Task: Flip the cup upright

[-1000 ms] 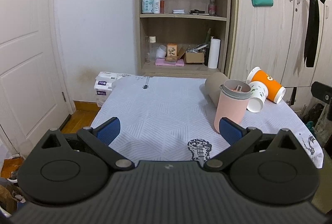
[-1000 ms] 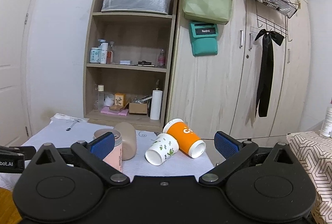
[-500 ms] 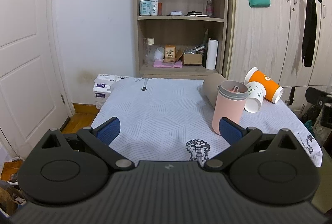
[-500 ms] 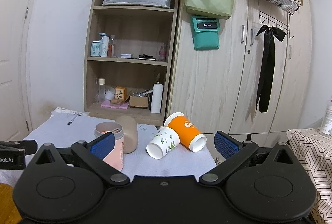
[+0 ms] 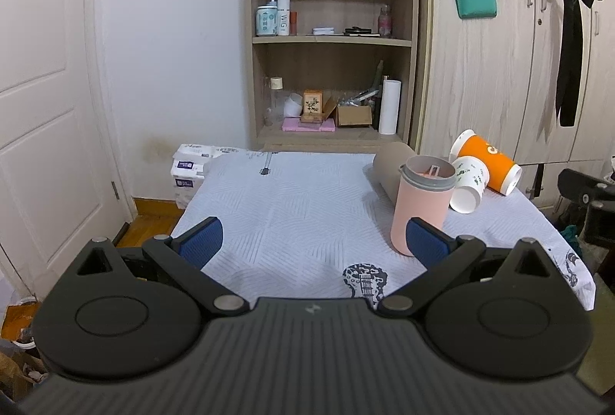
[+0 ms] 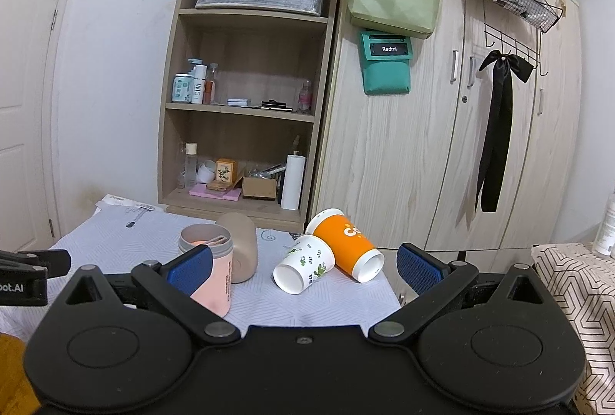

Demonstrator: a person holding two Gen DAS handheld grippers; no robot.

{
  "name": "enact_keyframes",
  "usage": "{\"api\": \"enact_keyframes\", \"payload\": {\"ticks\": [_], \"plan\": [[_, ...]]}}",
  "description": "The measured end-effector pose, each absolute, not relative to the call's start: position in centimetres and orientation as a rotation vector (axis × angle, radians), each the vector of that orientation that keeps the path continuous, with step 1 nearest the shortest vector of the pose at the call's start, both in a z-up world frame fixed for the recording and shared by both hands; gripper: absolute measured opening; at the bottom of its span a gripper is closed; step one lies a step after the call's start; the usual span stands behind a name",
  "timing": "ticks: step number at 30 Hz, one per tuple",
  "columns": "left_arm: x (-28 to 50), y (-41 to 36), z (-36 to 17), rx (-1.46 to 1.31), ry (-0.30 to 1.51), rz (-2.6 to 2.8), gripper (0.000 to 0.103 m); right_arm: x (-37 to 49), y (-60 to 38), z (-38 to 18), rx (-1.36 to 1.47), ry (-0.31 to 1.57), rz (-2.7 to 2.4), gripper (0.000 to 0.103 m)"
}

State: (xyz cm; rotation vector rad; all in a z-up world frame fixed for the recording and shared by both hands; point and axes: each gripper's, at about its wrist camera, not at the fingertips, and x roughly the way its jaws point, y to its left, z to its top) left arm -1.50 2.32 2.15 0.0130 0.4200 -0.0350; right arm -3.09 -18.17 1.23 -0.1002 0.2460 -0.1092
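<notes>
- The white paper cup with green leaf print lies on its side at the far right of the tabletop, its open mouth turned toward the near edge.
- The orange paper cup with a white rim lies on its side just beside it, on its right, and the two seem to touch along their walls.
- To their left, a beige cylindrical cup lies tipped over, and a pink plastic tumbler with a grey rim stands upright right in front of it, mouth up.
- The right tool hangs level at the near right edge of the tabletop, its blue-padded jaws spread wide with nothing between them; the leaf-print cup and the orange cup sit framed in the gap, well beyond the pads.
- The left tool is held level over the near edge, jaws also spread wide and empty; its right pad overlaps the pink tumbler's base in the left wrist view, but whether they touch cannot be told.
- The tabletop is covered by a pale cloth with a geometric pattern and a printed guitar.
- Behind it stand an open wooden shelf unit holding bottles and boxes and a light wooden wardrobe with a black ribbon bow hung on its door.
- A white door fills the left wall.
</notes>
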Motion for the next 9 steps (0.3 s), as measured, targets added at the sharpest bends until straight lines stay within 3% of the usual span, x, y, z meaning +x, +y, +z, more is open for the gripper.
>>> {"api": "enact_keyframes", "payload": {"ticks": [9], "plan": [[-1.67,2.03,2.38,0.037,0.406,-0.023,0.103,-3.21,-18.19,1.23,-0.109,0.243,-0.111,0.103]]}}
